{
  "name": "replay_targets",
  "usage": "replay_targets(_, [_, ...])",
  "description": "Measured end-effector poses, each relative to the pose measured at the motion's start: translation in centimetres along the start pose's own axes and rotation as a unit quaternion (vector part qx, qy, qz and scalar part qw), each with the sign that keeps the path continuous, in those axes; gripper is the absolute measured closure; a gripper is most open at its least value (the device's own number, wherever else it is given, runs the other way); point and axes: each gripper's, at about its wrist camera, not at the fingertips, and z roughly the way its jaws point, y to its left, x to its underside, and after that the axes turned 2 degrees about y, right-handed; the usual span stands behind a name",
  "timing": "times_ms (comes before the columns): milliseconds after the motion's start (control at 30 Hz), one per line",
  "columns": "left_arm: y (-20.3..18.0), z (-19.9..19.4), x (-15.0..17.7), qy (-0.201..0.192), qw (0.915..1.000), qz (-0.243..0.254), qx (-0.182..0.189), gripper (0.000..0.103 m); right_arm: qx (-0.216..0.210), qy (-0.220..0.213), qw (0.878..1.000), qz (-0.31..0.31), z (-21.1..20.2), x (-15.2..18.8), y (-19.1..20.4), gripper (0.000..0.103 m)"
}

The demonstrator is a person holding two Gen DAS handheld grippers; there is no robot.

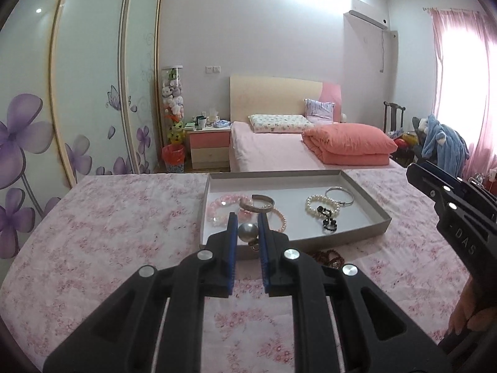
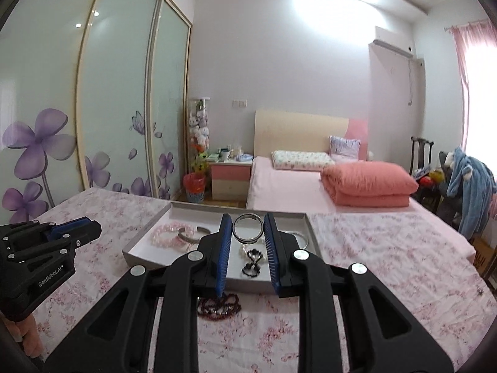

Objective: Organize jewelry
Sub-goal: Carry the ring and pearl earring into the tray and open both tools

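Note:
A shallow grey tray [image 1: 366, 200] sits on the floral bedspread. In it lie a pink bead bracelet [image 1: 222, 208], a metal cuff [image 1: 262, 203], a white pearl bracelet [image 1: 321, 203], a thin silver bangle [image 1: 340, 195] and black beads [image 1: 329, 220]. My left gripper [image 1: 247, 228] is shut on a silver ball pendant [image 1: 247, 233] above the tray's near edge. My right gripper [image 2: 247, 231] is shut on a silver bangle [image 2: 247, 228] above the tray [image 2: 307, 220]. A dark red bead bracelet [image 2: 219, 306] lies on the cover in front of the tray.
The floral bedspread [image 1: 108, 217] stretches left and right of the tray. Beyond it stand a second bed with an orange folded quilt [image 1: 348, 143], a pink nightstand [image 1: 209, 146] and sliding wardrobe doors [image 1: 93, 93] on the left.

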Motion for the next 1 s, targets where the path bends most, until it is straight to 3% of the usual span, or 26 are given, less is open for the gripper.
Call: replay_targets(1000, [-0.5, 2.3, -0.7, 0.005, 0.9998, 0.008, 0.015, 0.089, 0.014, 0.005, 1.0, 0.014, 1.1, 0.2, -0.7, 0.08])
